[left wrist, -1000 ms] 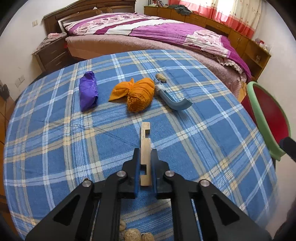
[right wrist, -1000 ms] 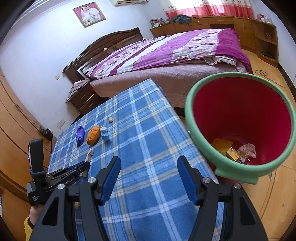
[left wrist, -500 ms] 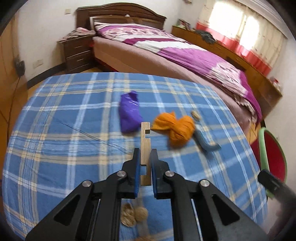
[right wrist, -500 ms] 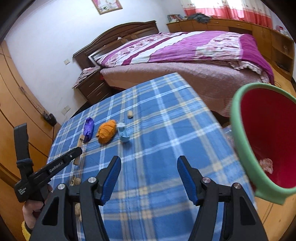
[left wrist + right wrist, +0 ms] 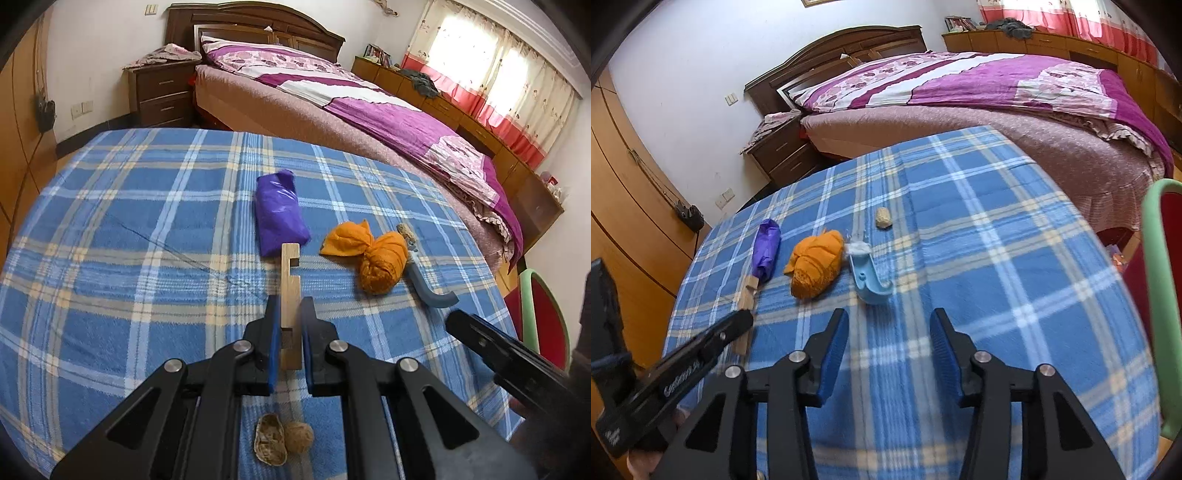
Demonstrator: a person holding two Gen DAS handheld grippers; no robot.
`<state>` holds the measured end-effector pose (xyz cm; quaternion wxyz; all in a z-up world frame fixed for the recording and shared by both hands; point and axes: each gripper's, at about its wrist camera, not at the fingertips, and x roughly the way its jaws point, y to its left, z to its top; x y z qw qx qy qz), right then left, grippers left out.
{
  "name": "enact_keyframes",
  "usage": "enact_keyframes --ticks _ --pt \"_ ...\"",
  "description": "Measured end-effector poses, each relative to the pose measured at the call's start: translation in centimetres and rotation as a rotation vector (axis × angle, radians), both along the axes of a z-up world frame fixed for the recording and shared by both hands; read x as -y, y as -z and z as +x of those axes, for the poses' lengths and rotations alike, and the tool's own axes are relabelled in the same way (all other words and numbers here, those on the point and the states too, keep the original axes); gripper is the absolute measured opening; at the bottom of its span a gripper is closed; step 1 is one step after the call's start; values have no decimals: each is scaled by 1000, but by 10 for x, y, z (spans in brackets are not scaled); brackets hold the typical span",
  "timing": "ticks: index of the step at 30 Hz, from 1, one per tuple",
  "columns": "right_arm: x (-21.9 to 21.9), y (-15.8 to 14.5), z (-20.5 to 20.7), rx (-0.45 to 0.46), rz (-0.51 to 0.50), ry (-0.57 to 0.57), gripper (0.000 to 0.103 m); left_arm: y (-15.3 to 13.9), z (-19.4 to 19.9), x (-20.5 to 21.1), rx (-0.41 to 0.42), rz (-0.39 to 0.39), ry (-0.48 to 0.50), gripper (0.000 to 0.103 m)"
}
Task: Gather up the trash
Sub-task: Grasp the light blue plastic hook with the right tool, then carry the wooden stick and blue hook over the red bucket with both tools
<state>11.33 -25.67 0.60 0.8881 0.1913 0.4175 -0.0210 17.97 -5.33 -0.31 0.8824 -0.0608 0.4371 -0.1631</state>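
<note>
Wooden strip (image 5: 290, 295) pinched in left gripper (image 5: 289, 325) jaws, right gripper (image 5: 888, 350) jaws spread, lettering on left gripper unreadable

A bed (image 5: 332, 96) with purple quilt (image 5: 1015, 81) is seen beyond the claw, past the plaid tablecloth (image 5: 129, 258). A nightstand (image 5: 159, 92) stands far ahead-left; cabinets (image 5: 461, 114) and curtains (image 5: 509, 85) are seen ahead-right.

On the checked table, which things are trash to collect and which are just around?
For the job: wooden strip in left gripper, purple bag, orange bundle, blue hook, nut shells, green bin.
Just there: bed, nightstand.
</note>
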Motion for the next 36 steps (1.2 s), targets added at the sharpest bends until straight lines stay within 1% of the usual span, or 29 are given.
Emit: enact_keyframes --ticks 3,6,9,11,15,21,29,32,36 --pt "-3 4 9 9 12 -3 47 1 -1 1 -2 -4 2 11" --pt "-7 5 13 20 18 -6 43 1 -2 1 0 -6 2 11" --pt "-8 6 16 23 15 -6 33 1 -2 1 -1 -7 1 11" --pt "-8 6 16 23 16 -6 23 1 -1 1 -1 -6 0 11" --pt "-11 3 12 41 -10 -6 22 1 -2 1 2 -9 2 11" --pt "-8 -8 -11 78 -22 0 21 0 -4 1 10 -17 11 11" --pt "4 -28 -56 117 -21 32 20 -5 -9 5 29 -41 41 11" --pt "10 -36 -77 139 -45 51 20 -6 -10 7 30 -55 55 11" --pt "22 -46 -104 157 -75 91 20 -8 -12 11 38 -54 67 10"
